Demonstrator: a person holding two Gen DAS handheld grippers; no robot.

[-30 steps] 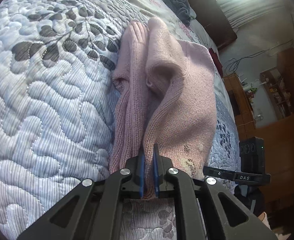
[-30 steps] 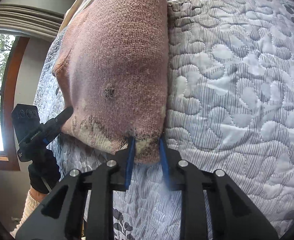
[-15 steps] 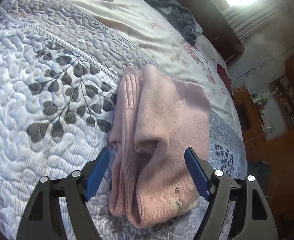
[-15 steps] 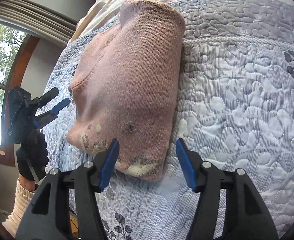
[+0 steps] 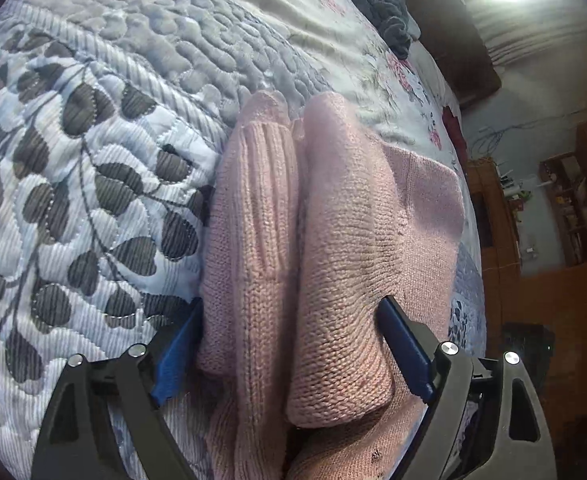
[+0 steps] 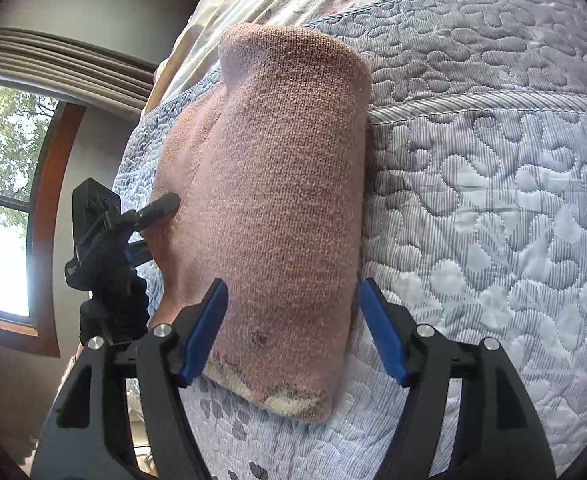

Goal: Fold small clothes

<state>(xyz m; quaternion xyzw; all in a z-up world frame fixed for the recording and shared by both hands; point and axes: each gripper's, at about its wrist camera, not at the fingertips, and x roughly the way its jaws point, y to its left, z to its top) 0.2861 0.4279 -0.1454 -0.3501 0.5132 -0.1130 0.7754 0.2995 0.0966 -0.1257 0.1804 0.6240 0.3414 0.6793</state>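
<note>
Both grippers advanced, jaws wide, straddling folded pink sweater (image 5: 333,264); near hem cut off.

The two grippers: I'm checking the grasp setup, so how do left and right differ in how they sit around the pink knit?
The left gripper straddles two rolled folds of the pink knit garment; the right gripper straddles one smooth, broad fold. The left reaches farther over the fabric; the right sits near the stained hem edge. Both have jaws open, resting over the quilt.

Both wrist cams sit very close, facing fwd over folded pink sweater (image 5: 333,248) (image 6: 277,200) from opposite sides.
</note>
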